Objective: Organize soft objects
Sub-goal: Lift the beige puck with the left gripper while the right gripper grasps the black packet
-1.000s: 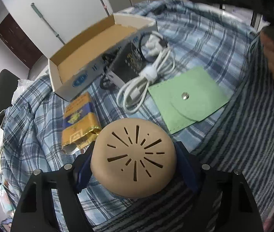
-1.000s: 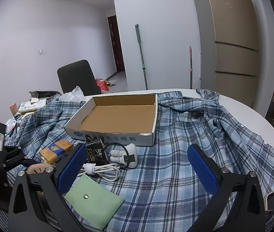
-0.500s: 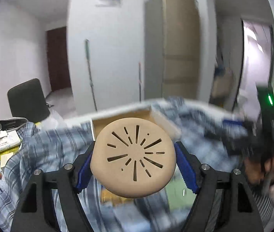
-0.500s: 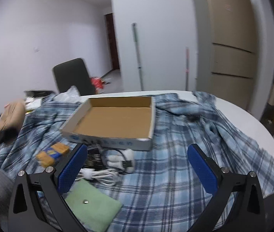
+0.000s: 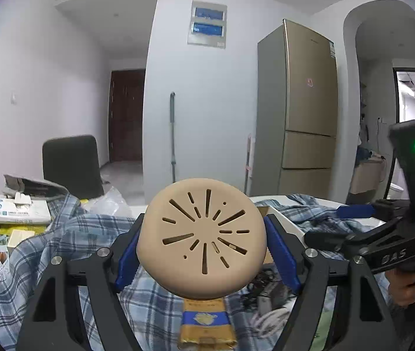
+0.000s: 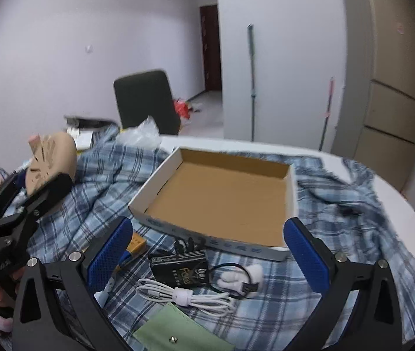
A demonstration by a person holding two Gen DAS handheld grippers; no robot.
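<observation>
Beige and slotted, the soft round cushion (image 5: pixel 201 241) is clamped in the left gripper (image 5: pixel 204 251), raised above the plaid-covered worktop (image 6: pixel 339 292), while the right gripper (image 6: pixel 207 257) is spread empty; carrying it over the cardboard box (image 6: pixel 222 193) is judged next.

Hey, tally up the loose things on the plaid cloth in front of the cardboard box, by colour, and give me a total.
White: 2, coiled cable and earbud case
Black: 1, pouch
Green: 1, snap pouch
Gold and blue: 1, packet
Total: 5
</observation>
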